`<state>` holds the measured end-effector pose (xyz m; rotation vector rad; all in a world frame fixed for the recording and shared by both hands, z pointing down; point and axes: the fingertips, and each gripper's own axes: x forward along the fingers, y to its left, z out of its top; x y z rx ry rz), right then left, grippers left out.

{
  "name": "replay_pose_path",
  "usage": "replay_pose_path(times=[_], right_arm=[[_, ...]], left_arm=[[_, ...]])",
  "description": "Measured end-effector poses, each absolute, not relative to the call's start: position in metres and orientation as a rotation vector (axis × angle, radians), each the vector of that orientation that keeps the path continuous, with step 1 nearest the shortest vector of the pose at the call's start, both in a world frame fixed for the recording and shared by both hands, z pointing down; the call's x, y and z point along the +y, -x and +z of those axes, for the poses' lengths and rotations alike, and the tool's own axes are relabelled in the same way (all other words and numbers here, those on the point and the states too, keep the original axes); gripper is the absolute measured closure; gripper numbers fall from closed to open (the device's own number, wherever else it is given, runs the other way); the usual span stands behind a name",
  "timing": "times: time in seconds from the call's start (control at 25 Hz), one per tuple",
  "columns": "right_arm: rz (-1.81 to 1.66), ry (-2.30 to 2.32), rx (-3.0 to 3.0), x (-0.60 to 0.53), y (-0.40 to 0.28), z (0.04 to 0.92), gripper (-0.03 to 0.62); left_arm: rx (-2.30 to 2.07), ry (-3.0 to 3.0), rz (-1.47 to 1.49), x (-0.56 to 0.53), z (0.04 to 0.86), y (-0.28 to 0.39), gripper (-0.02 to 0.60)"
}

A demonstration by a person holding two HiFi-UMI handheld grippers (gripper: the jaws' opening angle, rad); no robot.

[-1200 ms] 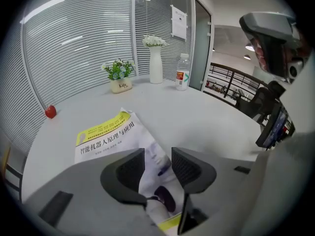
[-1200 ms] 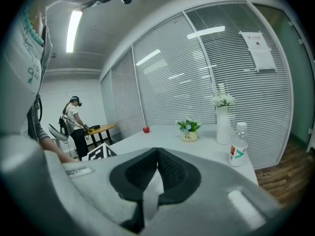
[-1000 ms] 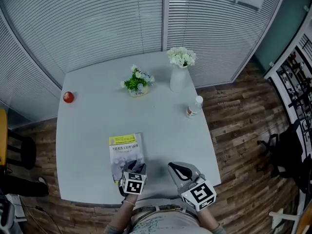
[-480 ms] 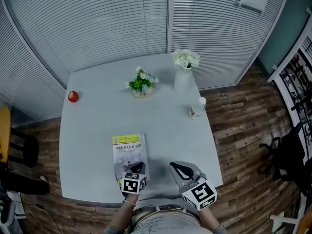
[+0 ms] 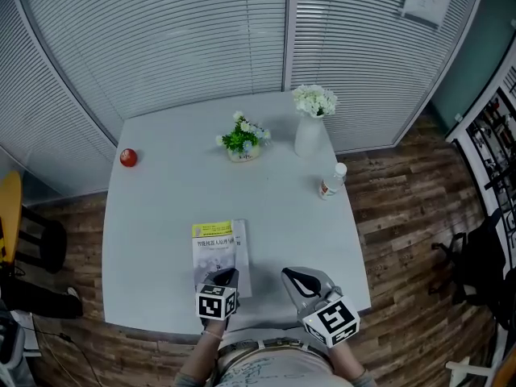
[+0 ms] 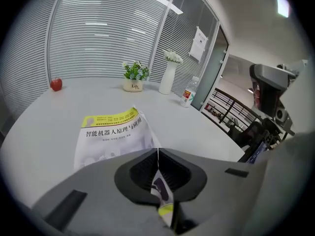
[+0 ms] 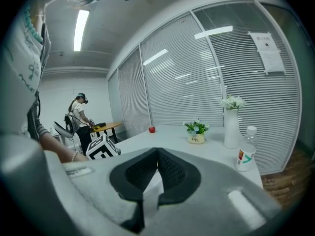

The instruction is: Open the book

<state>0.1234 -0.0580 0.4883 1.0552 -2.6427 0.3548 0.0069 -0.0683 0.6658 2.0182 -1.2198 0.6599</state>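
The book (image 5: 219,247) lies flat on the pale bench (image 5: 161,208), well on the person's side of the small flower pot (image 5: 243,140) and a little to its left. Its near end sits just inside the bench's near edge. Its long axis runs from that edge straight toward the flower pot, with the yellow band at the far end and the title upright to the person. The left claw (image 6: 157,151) is closed on the cover's near right corner, a thin sheet pinched between its jaws and raised off the pages. The right claw (image 7: 157,150) has its jaws together with nothing in them, over the near edge to the right of the book. Between book and flower pot the bench is bare, as is the wide strip on the book's left. A red apple (image 5: 128,158) sits far left of the flower pot near the bench's left edge. A white vase (image 5: 310,132) stands just right of the pot, and a bottle (image 5: 331,181) is further right by the right edge.
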Motion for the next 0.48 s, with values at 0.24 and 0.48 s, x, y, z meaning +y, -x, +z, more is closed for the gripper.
replay_pose_path(times=[0.24, 0.48], right_arm=[[0.355, -1.048, -2.648, -0.053, -0.115, 0.487, 0.594], [0.355, -1.048, -2.648, -0.054, -0.106, 0.487, 0.594]], left_arm=[[-1.225, -1.995, 0.611, -0.065, 0.664, 0.003, 0.577], [-1.239, -1.988, 0.588, -0.062, 0.665, 0.019, 0.577]])
